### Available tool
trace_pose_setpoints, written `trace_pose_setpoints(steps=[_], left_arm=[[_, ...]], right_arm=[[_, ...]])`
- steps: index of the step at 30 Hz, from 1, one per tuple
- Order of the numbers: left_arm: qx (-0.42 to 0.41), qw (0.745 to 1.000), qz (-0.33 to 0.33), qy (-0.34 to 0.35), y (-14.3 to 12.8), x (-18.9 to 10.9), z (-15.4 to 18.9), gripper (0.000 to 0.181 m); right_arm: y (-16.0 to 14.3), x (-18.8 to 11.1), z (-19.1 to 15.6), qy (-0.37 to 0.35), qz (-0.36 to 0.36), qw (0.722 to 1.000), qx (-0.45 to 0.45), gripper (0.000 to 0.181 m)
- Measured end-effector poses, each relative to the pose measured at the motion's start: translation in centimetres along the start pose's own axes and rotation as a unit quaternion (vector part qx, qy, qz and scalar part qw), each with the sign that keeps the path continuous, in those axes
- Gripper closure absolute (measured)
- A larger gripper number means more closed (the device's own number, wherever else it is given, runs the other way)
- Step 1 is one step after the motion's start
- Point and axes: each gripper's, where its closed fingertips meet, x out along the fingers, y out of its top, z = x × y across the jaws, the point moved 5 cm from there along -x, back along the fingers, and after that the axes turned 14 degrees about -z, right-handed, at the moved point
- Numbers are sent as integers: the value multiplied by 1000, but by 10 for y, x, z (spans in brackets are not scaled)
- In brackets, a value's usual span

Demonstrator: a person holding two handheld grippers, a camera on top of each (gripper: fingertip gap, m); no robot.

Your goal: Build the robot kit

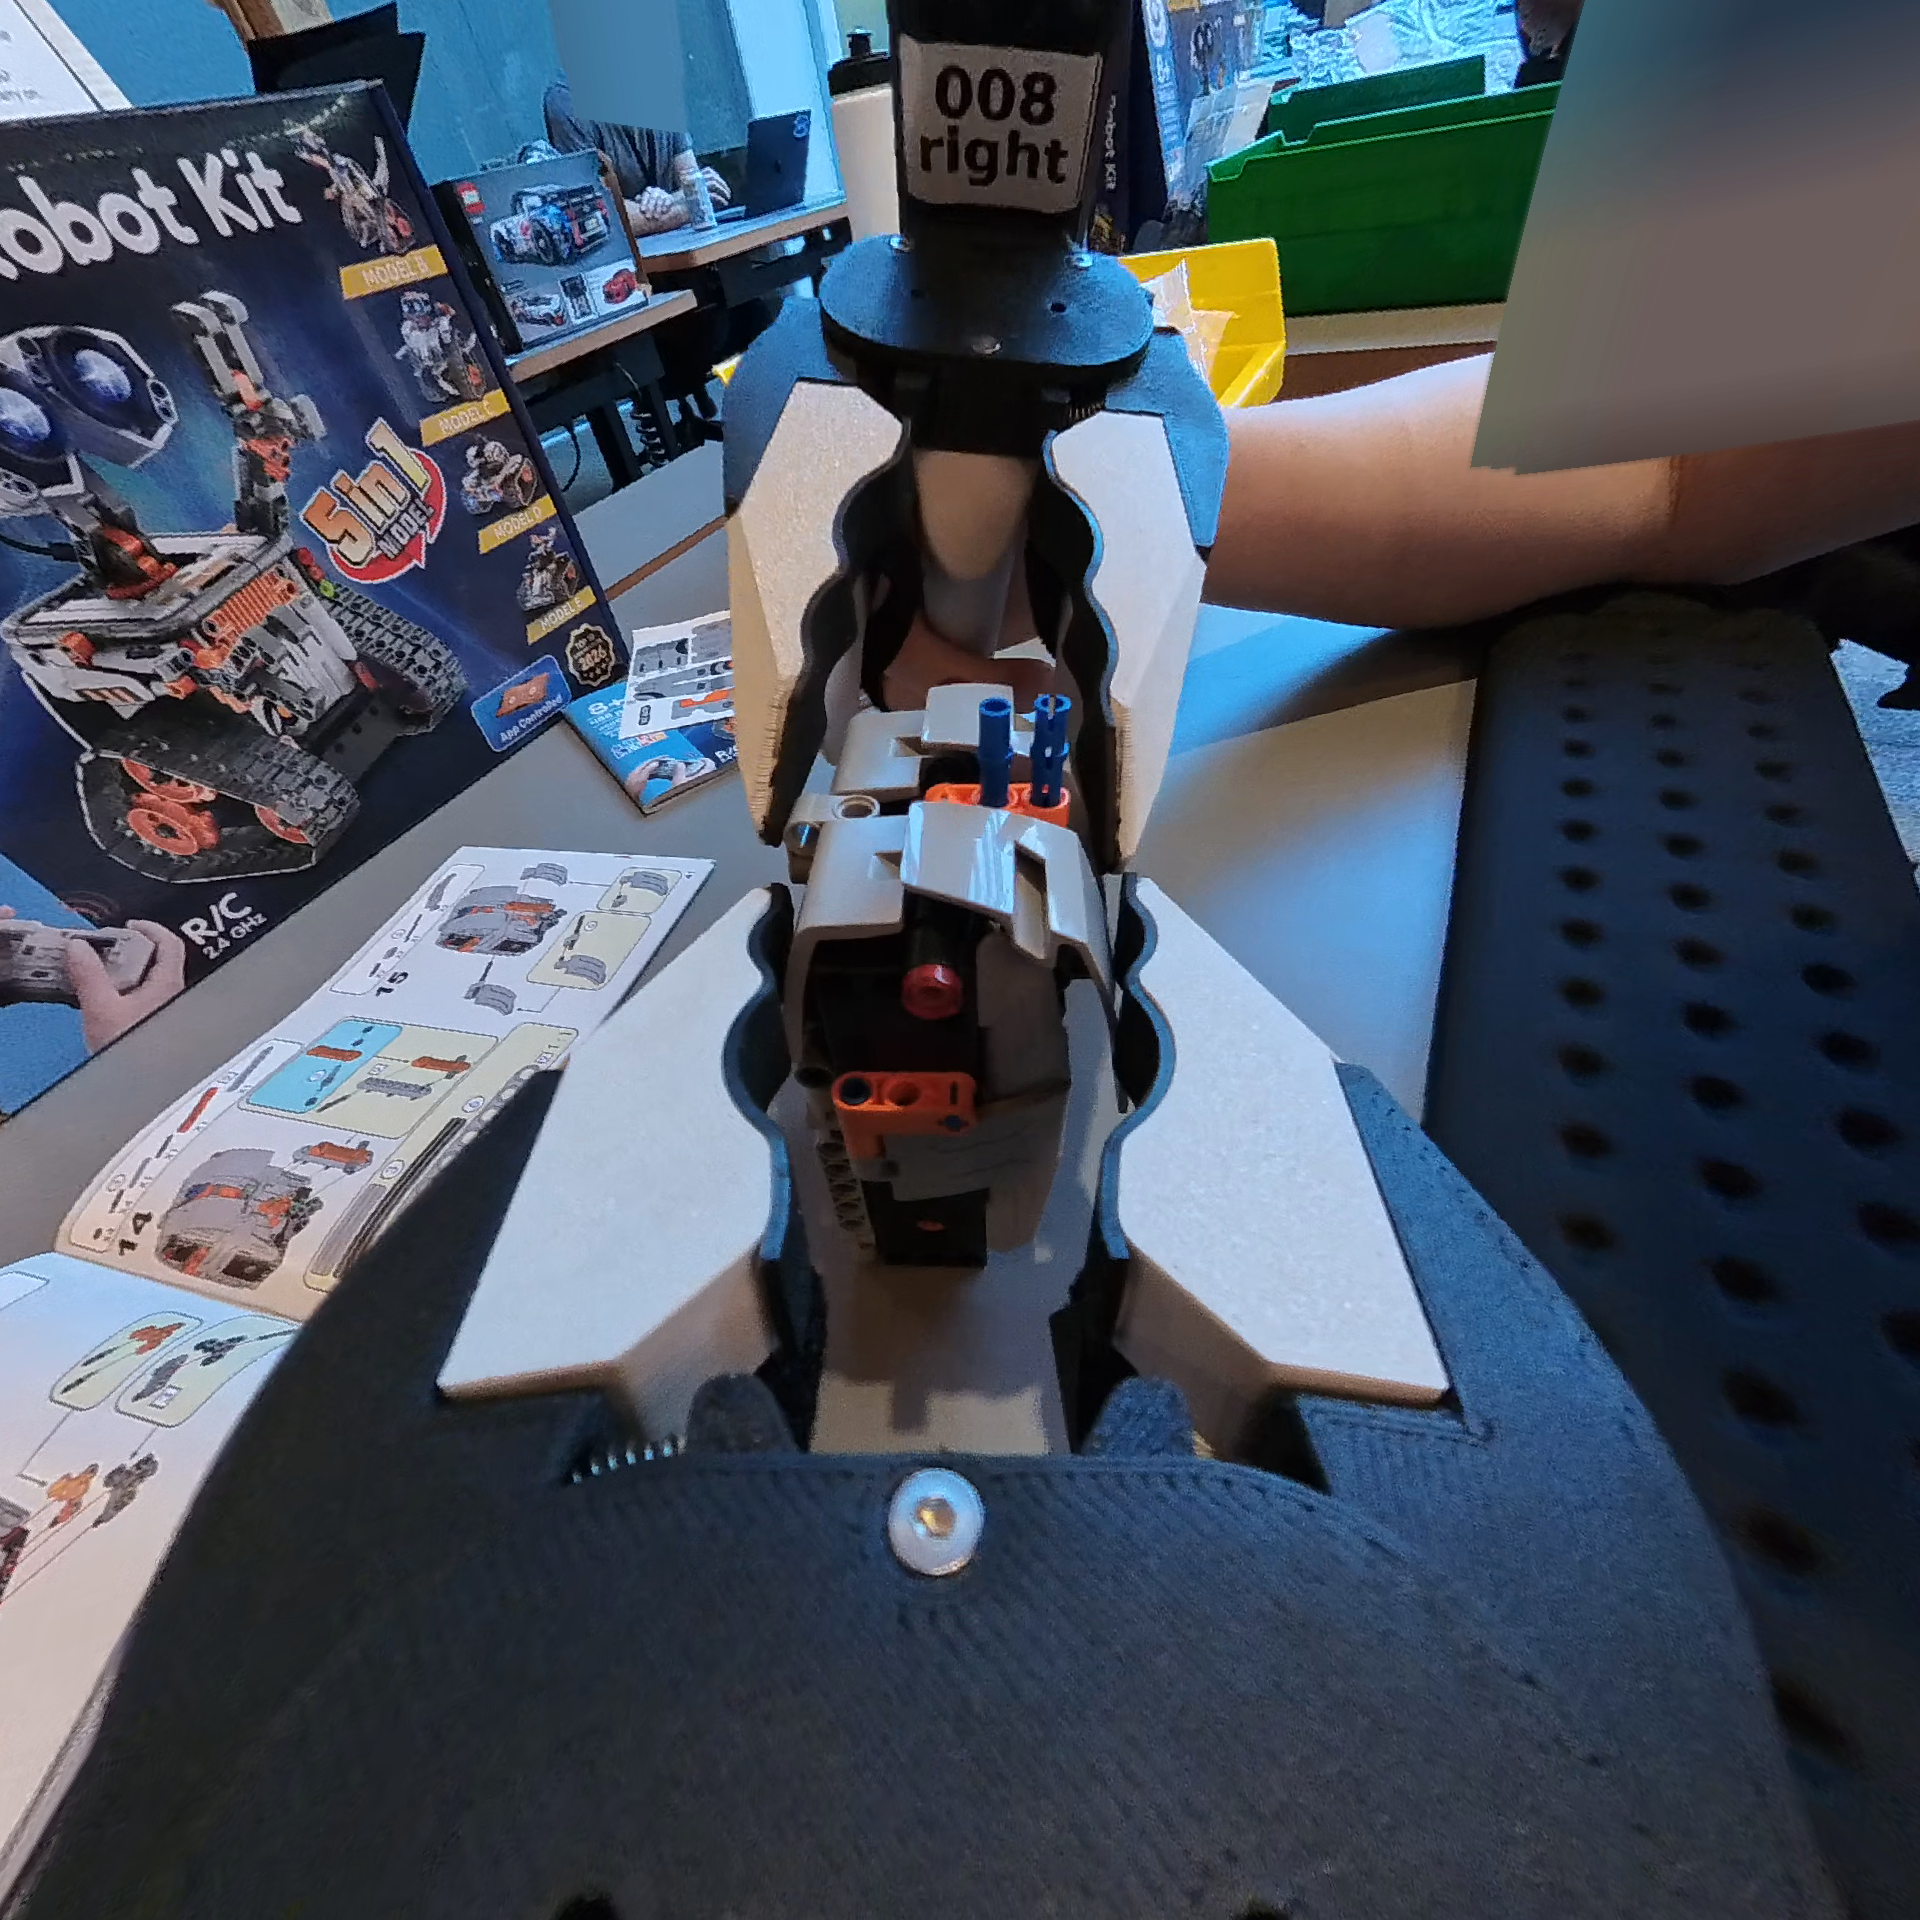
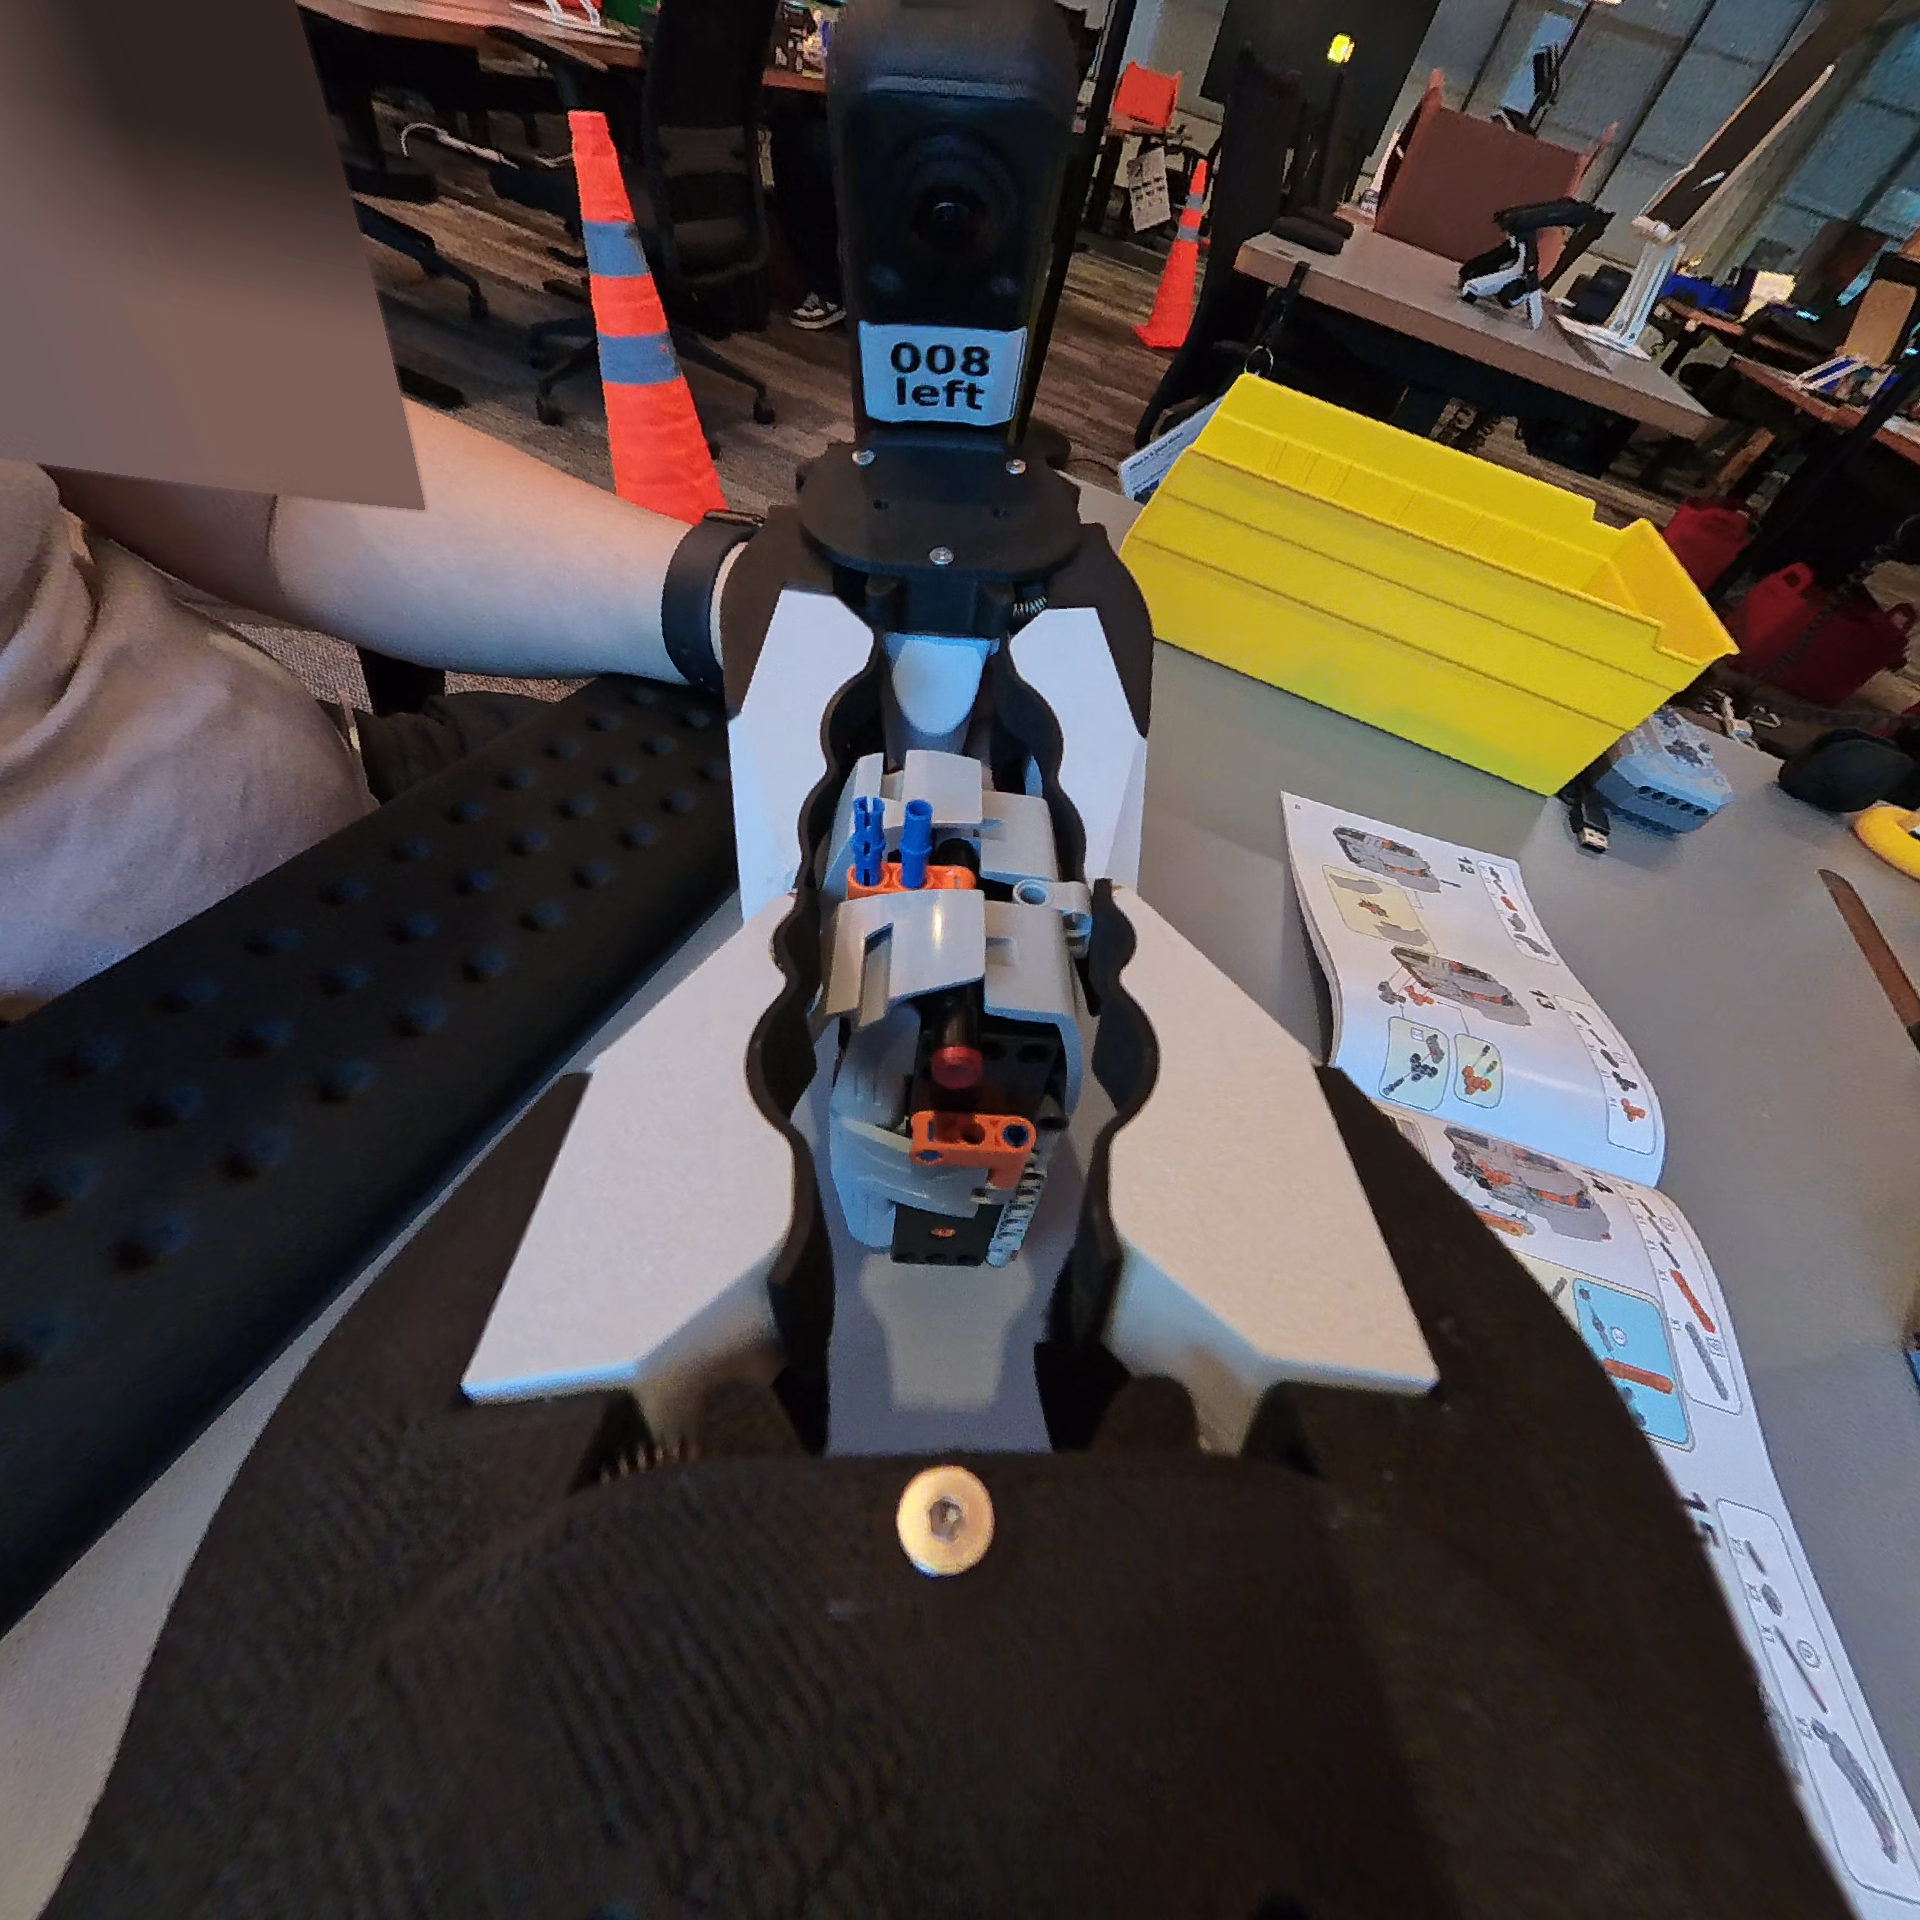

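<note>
A grey, black and orange brick-built assembly [image 1: 935,1049] is held over the grey table [image 1: 1299,831] between my two grippers, which face each other. My left gripper [image 1: 951,935] is shut on the assembly's near end. My right gripper [image 1: 951,800] faces it from the far side and is shut on the other end. In the right wrist view my right gripper [image 2: 951,935] grips the assembly [image 2: 956,1049] and my left gripper [image 2: 940,842] shows beyond it. Two blue pins [image 1: 1023,748] stand in an orange beam at the assembly's middle; they also show in the right wrist view [image 2: 888,831].
An open instruction booklet [image 1: 364,1060] lies beside the assembly, with a kit box [image 1: 208,520] standing behind it. A black perforated mat [image 1: 1683,987] lies at the table edge. A yellow bin [image 2: 1403,603] and a grey module [image 2: 1662,779] sit farther off. A person's arm [image 2: 468,582] reaches in. My left and right fingertips are right by each other.
</note>
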Motion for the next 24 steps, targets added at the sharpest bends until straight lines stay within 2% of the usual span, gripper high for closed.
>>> trace_pose_setpoints(steps=[6,15,20,24], left_arm=[[-2,1000,-4,2,0,2,-2,121],[-17,1000,-14,1,1,3,-3,122],[-24,1000,-14,2,1,3,-5,122],[-30,999,-16,4,0,3,-6,122]], right_arm=[[-1,-1,2,2,-11,1000,16,130],[-5,-7,3,-10,-31,999,-8,127],[-6,-12,4,-9,-38,999,-10,131],[-11,-7,3,-29,-64,997,-31,117]])
